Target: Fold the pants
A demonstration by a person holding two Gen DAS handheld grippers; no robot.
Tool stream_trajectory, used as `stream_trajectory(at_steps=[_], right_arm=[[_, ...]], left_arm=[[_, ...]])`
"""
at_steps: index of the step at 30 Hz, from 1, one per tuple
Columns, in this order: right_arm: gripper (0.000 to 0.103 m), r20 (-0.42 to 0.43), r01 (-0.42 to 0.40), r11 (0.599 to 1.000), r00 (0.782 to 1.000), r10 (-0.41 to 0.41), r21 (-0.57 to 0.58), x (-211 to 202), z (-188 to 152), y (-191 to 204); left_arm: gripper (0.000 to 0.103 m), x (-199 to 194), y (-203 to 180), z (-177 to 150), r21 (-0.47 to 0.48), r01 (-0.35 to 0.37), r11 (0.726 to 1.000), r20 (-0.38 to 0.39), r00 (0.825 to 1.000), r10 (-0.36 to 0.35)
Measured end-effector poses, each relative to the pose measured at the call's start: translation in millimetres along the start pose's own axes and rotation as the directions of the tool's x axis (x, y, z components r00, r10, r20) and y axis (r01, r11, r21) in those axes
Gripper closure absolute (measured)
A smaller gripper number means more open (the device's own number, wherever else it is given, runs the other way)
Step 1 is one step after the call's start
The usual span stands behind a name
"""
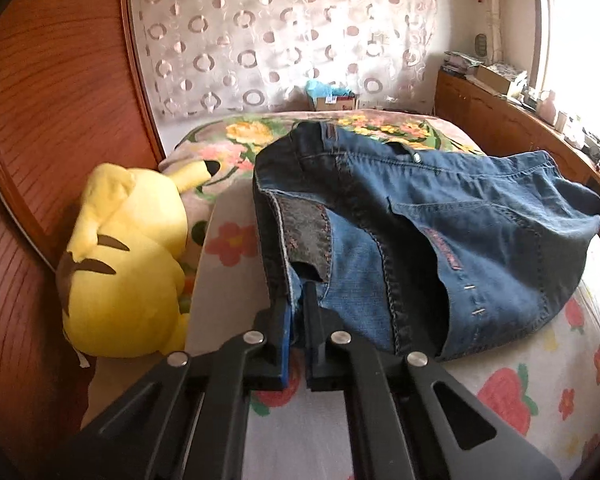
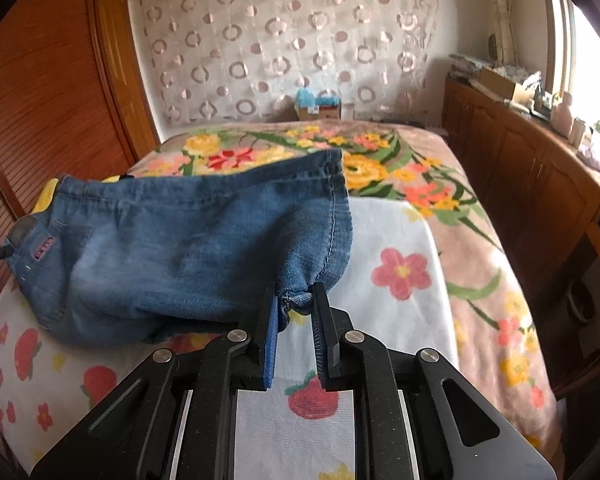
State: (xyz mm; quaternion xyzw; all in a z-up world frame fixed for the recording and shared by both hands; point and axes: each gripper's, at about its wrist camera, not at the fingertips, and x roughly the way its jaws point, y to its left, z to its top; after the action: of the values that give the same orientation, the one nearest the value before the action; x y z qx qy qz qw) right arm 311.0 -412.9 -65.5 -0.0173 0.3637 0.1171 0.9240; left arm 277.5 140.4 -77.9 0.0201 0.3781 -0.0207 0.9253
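The blue jeans (image 1: 440, 232) are being held stretched above the fruit-print blanket (image 2: 396, 240), one edge being pinched between the closed jaws of the left gripper (image 1: 296, 304), the opposite hem corner being clamped by the right gripper (image 2: 294, 300). A yellow plush toy (image 1: 128, 264) is lying beside the blanket.

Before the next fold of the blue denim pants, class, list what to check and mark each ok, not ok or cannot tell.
1. Left gripper clamped on the blue denim pants: ok.
2. Right gripper clamped on a pant corner: ok.
3. Denim lying flat: not ok, bunched.
4. Yellow plush toy apart from denim: ok.
5. White strawberry-print towel under the pants: ok.
6. Grip strength: cannot tell.
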Motion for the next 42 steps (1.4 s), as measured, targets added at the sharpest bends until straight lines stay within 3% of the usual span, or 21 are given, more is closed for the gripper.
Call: stream_trajectory(at_steps=[14, 22, 27, 34, 42], right_arm=[[0.091, 0.142, 0.046, 0.997, 0.989, -0.038, -0.054, -84.6, 16.0, 6.9], [0.091, 0.182, 0.064, 0.997, 0.982, -0.055, -0.043, -149.2, -19.6, -1.8], [0.091, 0.133, 0.06, 0.997, 0.99, -0.054, -0.041, -166.3, -61.9, -4.7], [0.09, 0.004, 0.04, 0.999, 0.999, -0.04, 0.023, -146.2, -114.2, -15.9], [0.088, -0.05, 0.044, 0.997, 0.998, -0.041, 0.067, -129.5, -141.3, -20.7]], left_arm=[[0.102, -87.4, -7.4, 5.1, -0.002, -0.003, 1.0, 0.169, 0.986, 0.003], [0.102, -137.6, -21.5, -26.6, 0.036, 0.022, 0.999, 0.203, 0.979, -0.029], [0.102, -142.4, -26.2, -65.9, 0.031, 0.045, 0.999, 0.156, 0.987, -0.049], [0.1, -116.6, -28.3, -118.0, -0.023, 0.072, 0.997, 0.037, 0.997, -0.071], [0.089, -107.6, -28.4, -131.4, -0.042, 0.05, 0.998, 0.013, 0.999, -0.05]])
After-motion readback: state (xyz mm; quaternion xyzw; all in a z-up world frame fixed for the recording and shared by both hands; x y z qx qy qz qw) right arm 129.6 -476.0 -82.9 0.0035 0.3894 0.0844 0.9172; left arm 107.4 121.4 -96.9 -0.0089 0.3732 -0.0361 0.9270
